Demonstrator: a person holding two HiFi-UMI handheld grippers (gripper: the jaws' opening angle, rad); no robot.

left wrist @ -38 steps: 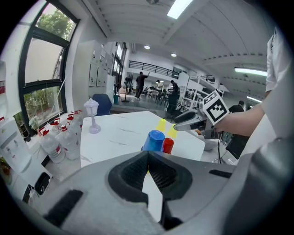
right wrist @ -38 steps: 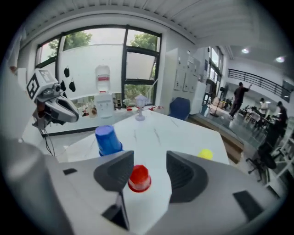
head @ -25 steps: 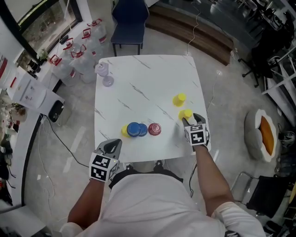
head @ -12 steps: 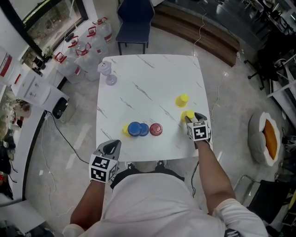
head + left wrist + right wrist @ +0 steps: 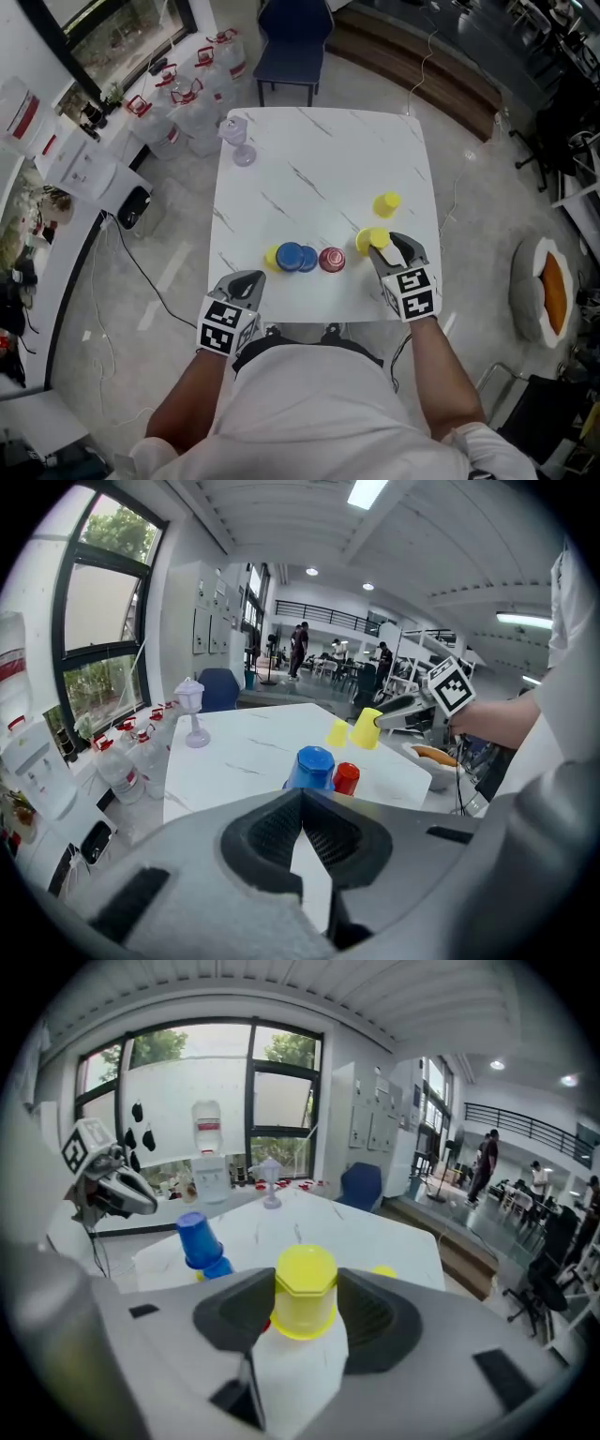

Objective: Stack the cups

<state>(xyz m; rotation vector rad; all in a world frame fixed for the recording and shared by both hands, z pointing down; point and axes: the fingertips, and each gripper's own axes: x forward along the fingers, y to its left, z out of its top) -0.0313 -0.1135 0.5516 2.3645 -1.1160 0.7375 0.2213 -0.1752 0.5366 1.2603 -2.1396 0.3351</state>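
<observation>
My right gripper (image 5: 379, 243) has a yellow cup (image 5: 305, 1290), upside down, between its closing jaws, and both pads press its sides. From the left gripper view this cup (image 5: 366, 728) hangs tilted above the table. A second yellow cup (image 5: 385, 203) stands just beyond it. Two blue cups (image 5: 294, 256), a red cup (image 5: 332, 260) and another yellow one (image 5: 272, 256) sit in a row near the front edge. My left gripper (image 5: 247, 284) hovers at the front left corner, shut and holding nothing.
The white marble table (image 5: 319, 159) carries a clear stemmed glass (image 5: 237, 142) at its far left corner. A blue chair (image 5: 293, 47) stands behind the table, water bottles (image 5: 187, 94) stand on the floor to the left, and a round pet bed (image 5: 542, 286) lies to the right.
The right gripper has closed on the yellow cup, lifted it and shifted it a little left, away from the other yellow cup. The left gripper keeps its place.
</observation>
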